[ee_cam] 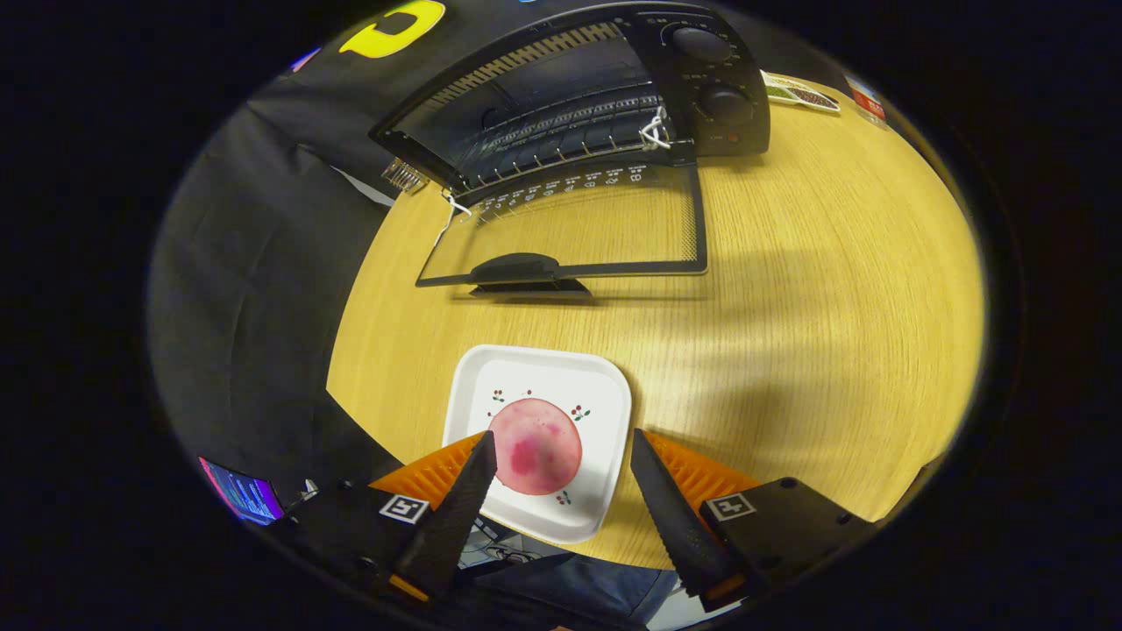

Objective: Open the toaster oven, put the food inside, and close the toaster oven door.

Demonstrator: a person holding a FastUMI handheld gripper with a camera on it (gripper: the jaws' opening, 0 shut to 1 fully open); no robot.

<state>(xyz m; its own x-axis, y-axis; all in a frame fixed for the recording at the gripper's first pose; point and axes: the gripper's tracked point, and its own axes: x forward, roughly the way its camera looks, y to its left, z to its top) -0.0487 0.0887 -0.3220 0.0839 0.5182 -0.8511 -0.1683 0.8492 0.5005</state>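
Hovering over the near side of the white plate (605, 412), the tool (561, 443) has its two dark fingers (465, 499) spread wide and holds nothing; the round pink slice of food (535, 445) lies flat on the plate between the fingertips, its near-left edge just at the left tip, while the right tip stands apart over the plate's right rim. Taking the plate as the landmark, it sits close to the table (815, 333) edge nearest the person. The step in hand looks to be the pick-up, since the oven is already open. To do it well, the fingers should straddle the slice evenly, so a small shift toward the right of the plate would help before descending. Because the slice is thin and lies flat, the tips probably need to come down to the plate surface and pinch the rim of the slice gently, without pushing the plate off the table edge. Beyond the plate, well apart from it, the glass door (570, 228) lies folded down flat with its handle (517, 267) toward the plate. Farther still stands the toaster oven (701, 79), its wire rack (570, 131) exposed, the likely resting place once the slice is carried over the lowered door.
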